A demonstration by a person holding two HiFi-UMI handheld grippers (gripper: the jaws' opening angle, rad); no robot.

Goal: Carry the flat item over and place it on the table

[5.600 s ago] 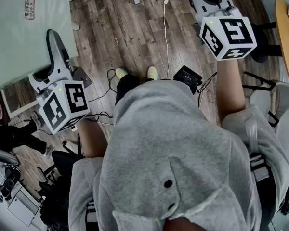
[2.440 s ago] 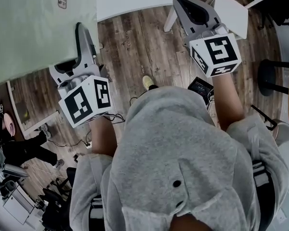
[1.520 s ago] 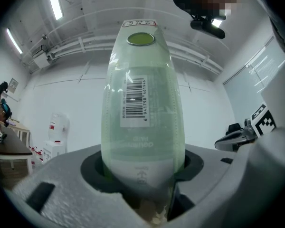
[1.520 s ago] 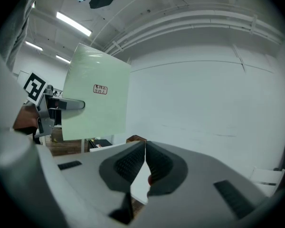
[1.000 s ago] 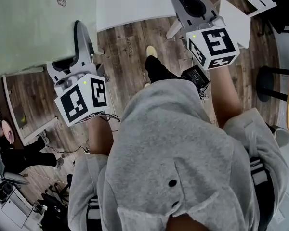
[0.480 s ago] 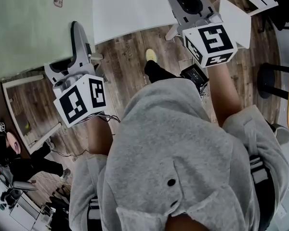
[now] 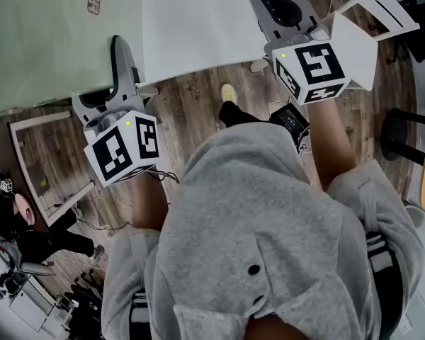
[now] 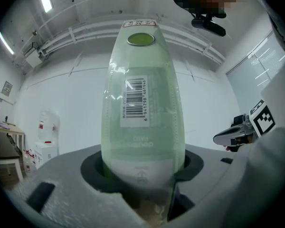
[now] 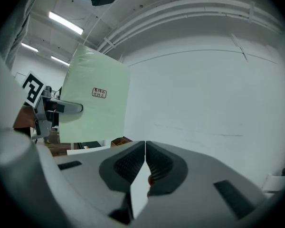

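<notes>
Left tongs (image 8: 142, 172), right tongs (image 9: 145, 159), both clamped.

— Anything legible?
— A barcode (image 8: 138, 102) on the flat item (image 8: 142, 141); its digits start 6 941798, the rest unclear.
— And the label (image 8: 139, 24) at its top?
— Too small to read.

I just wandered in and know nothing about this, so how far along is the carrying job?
Done: the pale green flat item is picked up, clamped in the left gripper. In hand: the carry, with the white table just ahead. Left: setting the item on the table and letting go. The right gripper is shut and empty.
</notes>
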